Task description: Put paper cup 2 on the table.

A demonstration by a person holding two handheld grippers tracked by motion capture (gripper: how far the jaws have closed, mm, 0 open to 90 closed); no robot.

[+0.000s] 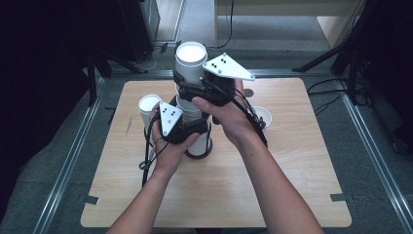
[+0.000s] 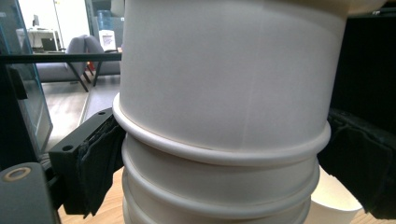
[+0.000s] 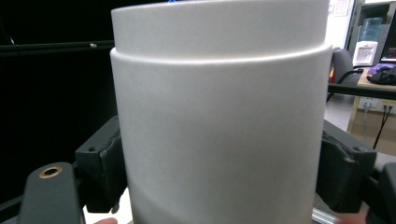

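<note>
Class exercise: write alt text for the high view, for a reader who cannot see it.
Two hands hold grippers clamped on a tall stack of white paper cups standing on a wooden table: the left gripper grips low on the stack, the right gripper higher up. A second white cup stack stands to its left, and a single cup sits to its right.

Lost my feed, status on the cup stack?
Left tool clamps lower stack. Right tool clamps top cup. Loose cups beside stack; none blocking.
</note>
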